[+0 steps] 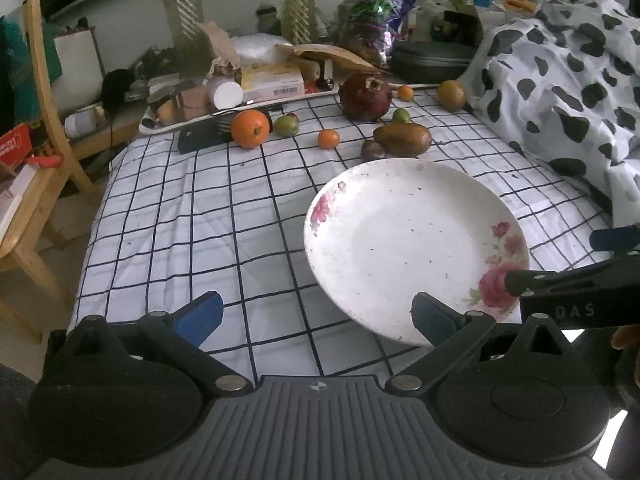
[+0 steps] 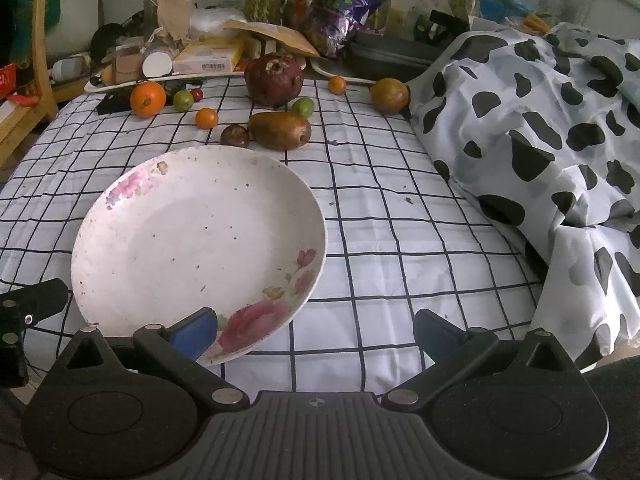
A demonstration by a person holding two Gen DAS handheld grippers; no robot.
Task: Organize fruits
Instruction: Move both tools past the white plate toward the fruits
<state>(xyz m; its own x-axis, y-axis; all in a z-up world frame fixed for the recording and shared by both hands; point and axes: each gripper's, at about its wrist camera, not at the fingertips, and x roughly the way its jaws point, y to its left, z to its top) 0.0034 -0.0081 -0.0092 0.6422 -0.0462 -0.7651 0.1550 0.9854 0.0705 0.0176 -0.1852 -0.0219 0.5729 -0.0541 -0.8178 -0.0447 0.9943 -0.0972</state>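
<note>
Two black grippers with blue pads, left gripper [image 1: 316, 316] and right gripper [image 2: 316, 330], hang spread wide and empty at the near rim of a white floral ceramic plate [image 2: 192, 240]. Beyond the plate lie a brown mango [image 2: 280, 130], a dark red pomegranate [image 2: 274, 80] and a large orange [image 2: 147, 99] on the black-checked white cloth [image 2: 380, 240].

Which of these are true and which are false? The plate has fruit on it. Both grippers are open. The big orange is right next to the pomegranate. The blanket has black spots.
1. The plate has fruit on it. False: it holds no fruit.
2. The left gripper and right gripper are open. True.
3. The big orange is right next to the pomegranate. False: a small green fruit lies between them.
4. The blanket has black spots. True.
</note>
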